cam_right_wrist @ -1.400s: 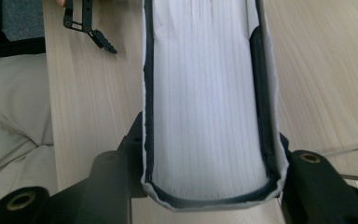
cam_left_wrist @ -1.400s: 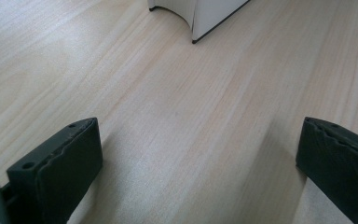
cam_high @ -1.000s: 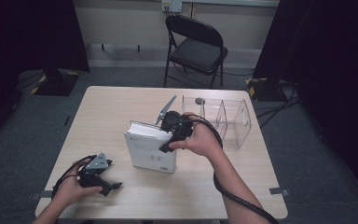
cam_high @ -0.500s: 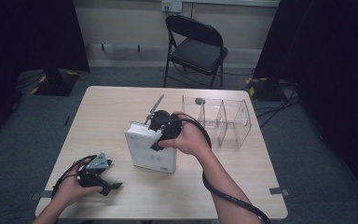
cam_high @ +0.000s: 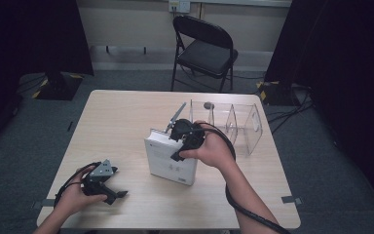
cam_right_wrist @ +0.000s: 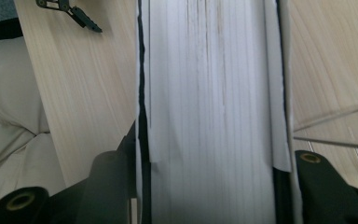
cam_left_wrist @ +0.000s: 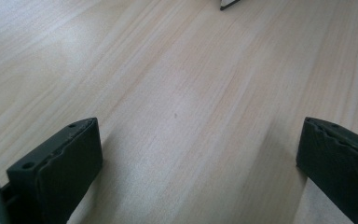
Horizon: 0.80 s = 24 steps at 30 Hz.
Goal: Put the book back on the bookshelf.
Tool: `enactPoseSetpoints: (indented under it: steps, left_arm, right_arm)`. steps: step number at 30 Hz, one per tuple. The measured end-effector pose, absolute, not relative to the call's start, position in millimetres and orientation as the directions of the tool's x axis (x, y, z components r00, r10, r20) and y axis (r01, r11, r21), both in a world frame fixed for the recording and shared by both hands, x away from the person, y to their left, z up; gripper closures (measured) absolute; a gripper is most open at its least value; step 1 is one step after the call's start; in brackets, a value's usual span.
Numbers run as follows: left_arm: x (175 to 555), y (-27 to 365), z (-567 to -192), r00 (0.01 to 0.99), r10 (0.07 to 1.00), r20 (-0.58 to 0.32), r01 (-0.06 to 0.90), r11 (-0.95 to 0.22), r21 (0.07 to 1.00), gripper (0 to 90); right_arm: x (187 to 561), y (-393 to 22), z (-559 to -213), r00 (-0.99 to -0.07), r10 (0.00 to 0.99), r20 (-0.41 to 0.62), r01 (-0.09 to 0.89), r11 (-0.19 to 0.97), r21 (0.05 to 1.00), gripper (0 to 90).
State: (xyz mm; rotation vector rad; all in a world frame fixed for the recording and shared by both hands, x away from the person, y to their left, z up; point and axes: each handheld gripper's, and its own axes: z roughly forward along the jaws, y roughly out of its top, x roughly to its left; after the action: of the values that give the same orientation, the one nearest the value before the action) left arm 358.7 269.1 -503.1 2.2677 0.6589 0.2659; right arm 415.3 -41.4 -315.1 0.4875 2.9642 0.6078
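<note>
The book (cam_high: 171,157) is stood on the table (cam_high: 121,122) near its middle, just left of the clear plastic rack (cam_high: 233,124), with its white cover turned toward the person. Compared with a second ago, it is held a little more upright and slightly nearer the rack. Its page block (cam_right_wrist: 209,93) is seen between both jaws in the right gripper view. The right gripper (cam_high: 185,139) is clamped on the book from above; its jaws have just been closing, with the book between them, and the pads are now pressed against both covers. The right hand (cam_high: 214,148) has been shifted back toward the rack after a lean to the left half a second ago. The left gripper (cam_high: 108,187) is rested at the table's near left corner, unchanged from before, with its jaws held wide apart over bare wood (cam_left_wrist: 191,102).
</note>
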Motion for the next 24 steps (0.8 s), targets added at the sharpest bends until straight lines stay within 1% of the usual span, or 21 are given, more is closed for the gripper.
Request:
enactPoseSetpoints:
  steps: [3,6,15,17,20,24]
  left_arm:
    - [359,269,-503,0.850,0.526,-0.015,0.377,-0.590,0.714,0.0]
    - [359,269,-503,0.851,0.526,-0.010,0.375,-0.593,0.712,0.0]
    - [360,269,-503,0.853,0.522,-0.008,0.371,-0.595,0.713,0.0]
    - [360,269,-503,0.854,0.521,-0.007,0.370,-0.596,0.713,0.0]
    - [360,269,-503,0.854,0.520,-0.009,0.370,-0.595,0.714,0.0]
    - [360,269,-503,0.854,0.520,-0.010,0.371,-0.594,0.714,0.0]
  right_arm:
    - [415,-41,-315,-0.944,0.329,-0.011,0.298,0.870,0.392,50.1]
    - [416,-39,-315,-0.949,0.314,-0.023,0.282,0.883,0.375,49.2]
    - [422,-32,-322,-0.950,0.313,-0.018,0.282,0.880,0.382,43.9]
    - [423,-26,-325,-0.954,0.296,-0.040,0.261,0.893,0.367,42.0]
    - [424,-23,-325,-0.953,0.297,-0.057,0.258,0.898,0.358,41.6]
    - [428,-25,-327,-0.949,0.312,-0.043,0.272,0.882,0.385,40.5]
